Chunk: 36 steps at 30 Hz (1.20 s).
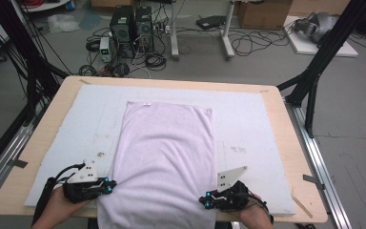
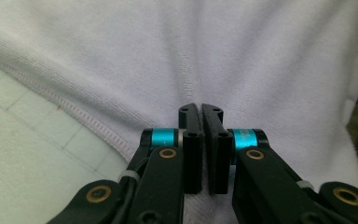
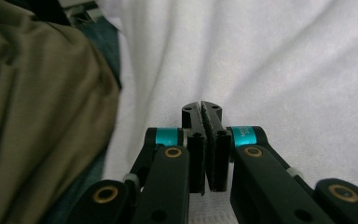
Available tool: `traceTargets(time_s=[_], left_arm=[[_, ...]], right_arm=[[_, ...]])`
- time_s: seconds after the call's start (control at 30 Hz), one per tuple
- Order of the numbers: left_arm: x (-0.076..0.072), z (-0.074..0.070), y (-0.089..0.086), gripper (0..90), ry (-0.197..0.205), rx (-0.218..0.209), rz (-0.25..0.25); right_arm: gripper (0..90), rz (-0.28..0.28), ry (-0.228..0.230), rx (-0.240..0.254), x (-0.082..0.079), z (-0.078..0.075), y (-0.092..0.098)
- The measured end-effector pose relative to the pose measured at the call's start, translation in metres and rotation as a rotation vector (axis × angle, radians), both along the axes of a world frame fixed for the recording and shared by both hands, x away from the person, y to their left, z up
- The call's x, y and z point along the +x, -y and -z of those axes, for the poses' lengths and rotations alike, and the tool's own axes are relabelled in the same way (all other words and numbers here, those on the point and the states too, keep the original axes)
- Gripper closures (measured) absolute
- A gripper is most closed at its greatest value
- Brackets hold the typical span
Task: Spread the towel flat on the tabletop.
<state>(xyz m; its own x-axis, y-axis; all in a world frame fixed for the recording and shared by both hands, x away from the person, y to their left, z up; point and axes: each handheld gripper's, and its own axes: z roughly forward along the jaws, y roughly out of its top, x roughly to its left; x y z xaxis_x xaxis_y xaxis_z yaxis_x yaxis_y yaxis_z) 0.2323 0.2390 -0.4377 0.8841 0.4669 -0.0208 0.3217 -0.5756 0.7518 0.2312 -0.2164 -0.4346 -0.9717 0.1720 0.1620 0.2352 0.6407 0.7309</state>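
Note:
A pale lilac towel [image 1: 164, 148] lies flat and lengthwise on the white mat [image 1: 248, 124], its near end hanging over the table's front edge. My left gripper [image 1: 110, 183] sits at the towel's left edge near the front. In the left gripper view its jaws [image 2: 200, 109] stand together on the towel [image 2: 214, 56], just inside the stitched hem, with a crease running up from the tips. My right gripper [image 1: 202, 199] is at the towel's right edge near the front. Its jaws [image 3: 202, 107] are closed, and folds in the towel [image 3: 270, 60] run to them.
The mat covers most of the wooden table [image 1: 279, 124]; a gridded part of the mat [image 2: 18, 154] lies beside the hem. Olive clothing [image 3: 37, 116] of the person is close on the left in the right gripper view. Black frame posts, cables and computer boxes [image 1: 131, 28] stand beyond the table.

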Motion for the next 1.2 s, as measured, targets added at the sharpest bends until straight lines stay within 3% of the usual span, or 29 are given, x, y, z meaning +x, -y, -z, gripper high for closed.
traceTargets(time_s=[0.07, 0.13, 0.23, 0.37, 0.47, 0.53, 0.57, 0.63, 0.7, 0.8, 0.87, 0.93, 0.97, 1.1, 1.2], left_arm=[[-0.004, -0.003, -0.002, 82.0, -0.002, -0.01, -0.007], [-0.007, -0.005, -0.003, 63.0, 0.007, -0.019, -0.018], [-0.009, -0.007, -0.002, 53.3, 0.011, -0.027, 0.001], [-0.012, -0.003, 0.001, 54.0, -0.005, -0.014, 0.05], [-0.016, 0.004, 0.005, 62.6, 0.002, 0.025, 0.087], [-0.016, 0.004, 0.003, 74.4, 0.007, 0.018, 0.101], [-0.016, 0.004, 0.003, 80.4, 0.006, 0.017, 0.1], [-0.014, 0.004, 0.001, 84.6, -0.005, 0.013, 0.105], [-0.015, 0.003, 0.0, 85.8, -0.008, 0.013, 0.108], [-0.021, 0.0, -0.004, 85.6, -0.016, -0.003, 0.114], [-0.025, -0.004, -0.007, 81.0, -0.019, -0.024, 0.114], [-0.025, -0.008, -0.005, 60.4, -0.009, -0.036, 0.084], [-0.023, -0.01, -0.002, 55.7, -0.008, -0.05, 0.086], [-0.015, -0.009, 0.02, 55.7, -0.003, -0.048, 0.143], [-0.008, -0.003, 0.038, 57.1, -0.025, -0.029, 0.174]], right_arm=[[87.6, -0.007, 0.004, 0.001, -0.006, -0.004, 0.001], [83.7, 0.009, -0.013, 0.033, -0.005, -0.008, 0.006], [74.1, 0.045, 0.007, 0.03, 0.001, -0.011, 0.01], [64.4, 0.01, 0.007, 0.037, 0.004, -0.007, -0.001], [63.4, -0.03, 0.012, -0.005, 0.001, 0.0, -0.012], [67.8, -0.043, 0.009, -0.043, 0.001, 0.007, -0.019], [73.9, -0.045, 0.033, -0.046, 0.0, 0.008, -0.02], [86.8, -0.04, 0.03, -0.048, 0.0, 0.008, -0.021], [88.5, -0.052, 0.029, -0.045, -0.001, 0.009, -0.021], [88.8, -0.083, 0.011, -0.04, -0.004, 0.007, -0.017], [87.1, -0.062, 0.009, 0.011, -0.006, 0.002, -0.01], [79.2, -0.018, 0.011, 0.042, -0.003, -0.002, -0.005], [75.6, 0.003, 0.01, 0.045, -0.001, -0.004, -0.005], [66.1, 0.002, 0.038, 0.04, 0.008, -0.005, -0.022], [63.2, -0.039, 0.046, 0.004, 0.012, 0.001, -0.045]])
